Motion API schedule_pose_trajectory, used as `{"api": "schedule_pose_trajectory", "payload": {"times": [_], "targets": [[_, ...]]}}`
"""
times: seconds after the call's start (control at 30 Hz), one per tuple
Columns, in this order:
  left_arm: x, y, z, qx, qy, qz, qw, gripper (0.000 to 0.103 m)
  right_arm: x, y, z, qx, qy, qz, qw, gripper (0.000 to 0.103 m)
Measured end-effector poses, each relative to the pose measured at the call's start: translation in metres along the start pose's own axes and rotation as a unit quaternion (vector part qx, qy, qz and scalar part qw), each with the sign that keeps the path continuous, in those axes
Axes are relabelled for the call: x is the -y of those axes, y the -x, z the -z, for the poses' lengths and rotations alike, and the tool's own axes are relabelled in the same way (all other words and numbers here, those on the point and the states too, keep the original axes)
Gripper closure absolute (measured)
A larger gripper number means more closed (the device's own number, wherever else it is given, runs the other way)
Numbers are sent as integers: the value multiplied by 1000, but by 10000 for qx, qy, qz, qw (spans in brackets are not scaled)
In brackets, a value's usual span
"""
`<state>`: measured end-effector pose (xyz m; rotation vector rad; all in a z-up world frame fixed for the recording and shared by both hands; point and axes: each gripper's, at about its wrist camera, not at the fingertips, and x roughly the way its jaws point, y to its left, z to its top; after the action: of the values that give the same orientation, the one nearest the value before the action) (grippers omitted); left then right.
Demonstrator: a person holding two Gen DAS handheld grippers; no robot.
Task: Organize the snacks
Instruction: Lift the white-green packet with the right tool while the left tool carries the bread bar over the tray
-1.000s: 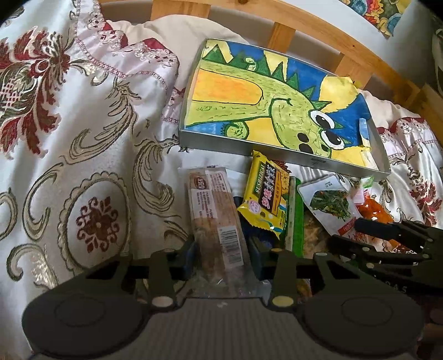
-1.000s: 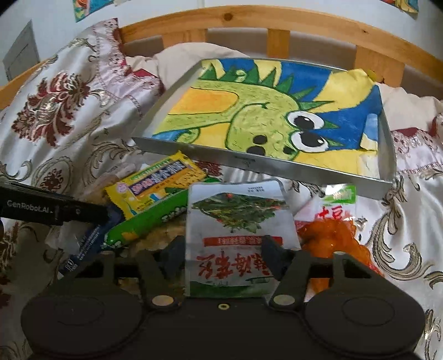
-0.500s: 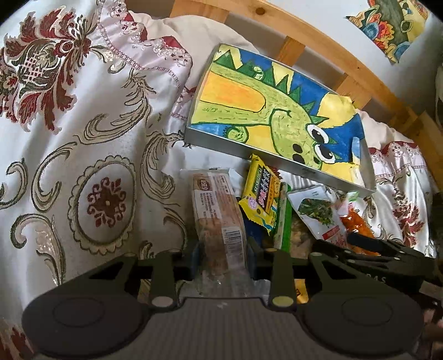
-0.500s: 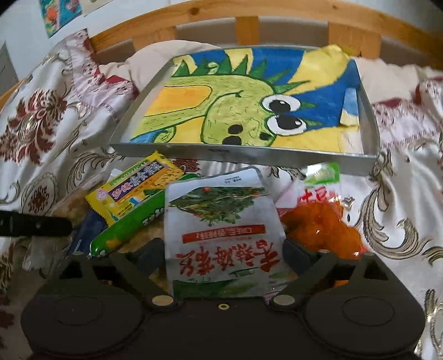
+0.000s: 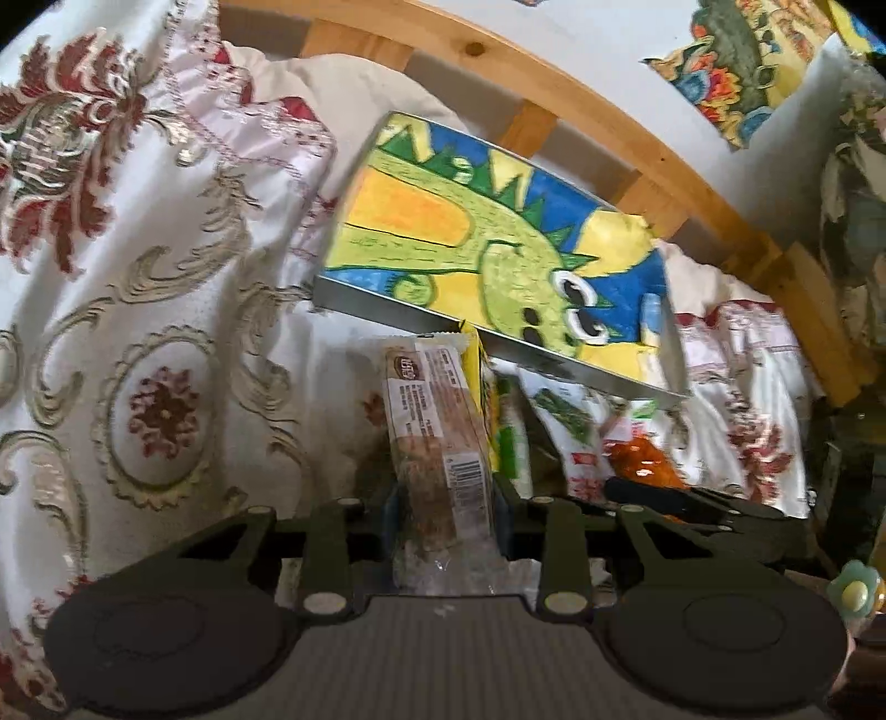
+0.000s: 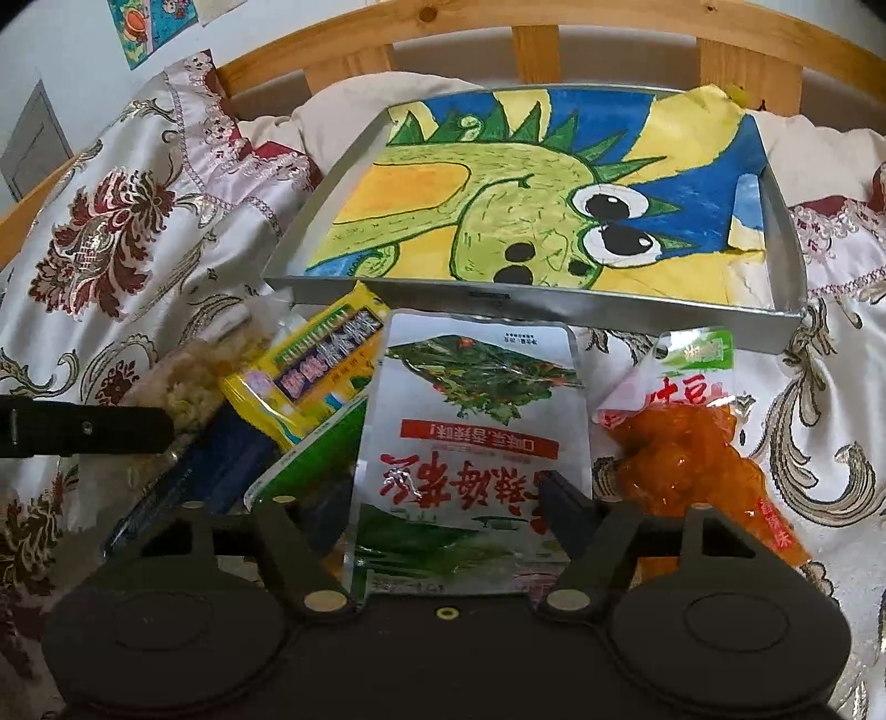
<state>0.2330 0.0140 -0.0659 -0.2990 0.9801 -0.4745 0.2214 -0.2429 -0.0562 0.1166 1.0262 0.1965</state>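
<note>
On the bedspread (image 5: 166, 310), the left gripper (image 5: 443, 518) is clamped on the clear-wrapped biscuit pack (image 5: 437, 437), whose long axis runs from its jaws toward the near wall of the dinosaur tray (image 5: 387, 302). Right of it, the right gripper (image 6: 446, 498) is closing around the silver vegetable pouch (image 6: 470, 421), which likewise points lengthwise at the tray's near wall; both hands look about equally near it.

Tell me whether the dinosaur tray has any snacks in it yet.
Empty: the tray shows only its dinosaur drawing; all the snack packets lie on the bedspread in front of it.

bedspread (image 5: 166, 266) floral | headboard (image 6: 609, 39) wooden slats | wall poster (image 5: 736, 72)
</note>
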Motion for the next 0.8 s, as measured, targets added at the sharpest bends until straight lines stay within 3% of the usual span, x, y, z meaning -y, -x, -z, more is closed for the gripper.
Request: {"api": "schedule_pose_trajectory", "payload": {"times": [0.1,0.17,0.37,0.5,0.6,0.67,0.8], "targets": [[5,-2,3,6,-68,140,9999,67,-1,6,-1,88,-80,-23,9999,40],[8,-5,4,-15,-94,176,9998,67,-6,12,-1,228,17,41,9997,51],[11,-6,6,12,-156,292,9994,67,-30,32,5,570,715,656,9936,78],[16,-6,6,154,-226,491,9984,67,-39,42,9,901,1167,1129,9826,81],[20,-8,7,204,-257,599,9977,67,-45,44,9,1161,1591,1606,9672,81],[22,-11,8,211,-281,631,9974,67,-44,39,8,1146,1740,1838,9606,81],[24,-16,11,198,-331,648,9972,67,-32,28,2,923,1632,1986,9620,82]]}}
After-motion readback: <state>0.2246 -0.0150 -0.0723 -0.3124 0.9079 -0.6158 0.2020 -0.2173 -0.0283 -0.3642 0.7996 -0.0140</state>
